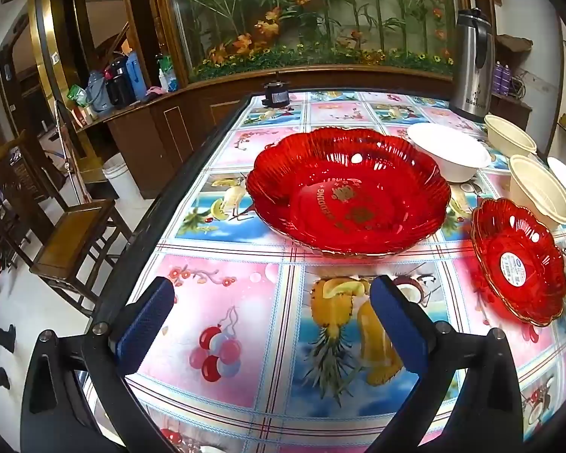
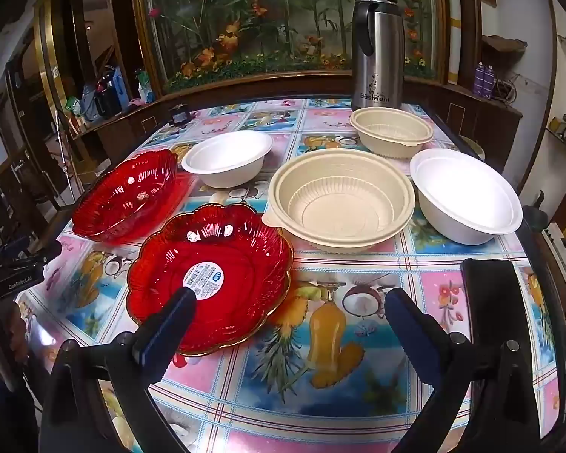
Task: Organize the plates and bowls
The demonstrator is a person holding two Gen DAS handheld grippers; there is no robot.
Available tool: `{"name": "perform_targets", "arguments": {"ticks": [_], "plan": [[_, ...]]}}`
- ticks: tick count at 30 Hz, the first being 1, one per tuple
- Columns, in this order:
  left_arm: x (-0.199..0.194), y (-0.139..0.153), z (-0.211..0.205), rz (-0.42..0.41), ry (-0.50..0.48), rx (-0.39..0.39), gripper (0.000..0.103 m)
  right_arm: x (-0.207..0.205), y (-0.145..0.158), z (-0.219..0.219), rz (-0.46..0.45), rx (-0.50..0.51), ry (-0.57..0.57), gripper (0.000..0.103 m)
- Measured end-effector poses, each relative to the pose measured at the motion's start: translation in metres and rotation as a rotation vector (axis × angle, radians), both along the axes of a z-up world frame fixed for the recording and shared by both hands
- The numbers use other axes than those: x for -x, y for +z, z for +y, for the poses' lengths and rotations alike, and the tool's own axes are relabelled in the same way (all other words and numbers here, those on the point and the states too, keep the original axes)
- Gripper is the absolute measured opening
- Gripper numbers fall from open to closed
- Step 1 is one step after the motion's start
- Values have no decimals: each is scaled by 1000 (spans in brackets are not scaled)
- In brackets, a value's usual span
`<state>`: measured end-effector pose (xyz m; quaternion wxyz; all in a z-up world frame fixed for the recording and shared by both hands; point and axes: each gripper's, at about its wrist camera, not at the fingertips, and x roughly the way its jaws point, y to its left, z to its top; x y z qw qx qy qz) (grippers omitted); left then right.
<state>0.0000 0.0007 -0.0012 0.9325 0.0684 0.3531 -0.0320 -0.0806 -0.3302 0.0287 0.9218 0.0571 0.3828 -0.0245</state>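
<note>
A large red scalloped plate (image 1: 349, 192) (image 2: 126, 196) sits on the table. A smaller red plate with a white sticker (image 1: 519, 260) (image 2: 211, 277) lies to its right. Two white bowls (image 2: 228, 156) (image 2: 464, 194) and two cream bowls (image 2: 339, 198) (image 2: 392, 130) stand behind. My left gripper (image 1: 271, 298) is open and empty, short of the large plate. My right gripper (image 2: 290, 305) is open and empty, its left finger over the small plate's near rim.
A steel thermos jug (image 2: 377, 49) stands at the table's far edge. A small black object (image 1: 276, 92) sits at the far left corner. A wooden chair (image 1: 71, 234) stands left of the table (image 1: 245, 339). A dark phone-like slab (image 2: 490, 294) lies at the right.
</note>
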Motion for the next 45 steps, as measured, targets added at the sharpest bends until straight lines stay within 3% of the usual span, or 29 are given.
{"name": "perform_targets", "arguments": {"ticks": [4, 14, 26, 45], "plan": [[-3, 0, -5, 16, -5, -32, 103, -3, 0, 7, 3, 23, 12, 101], [2, -12, -13, 27, -12, -9, 103, -13, -3, 20, -6, 18, 38, 101], [8, -11, -18, -43, -31, -47, 103, -18, -12, 26, 11, 128, -39, 101], [6, -13, -13, -24, -14, -22, 103, -17, -11, 32, 9, 171, -21, 101]]}}
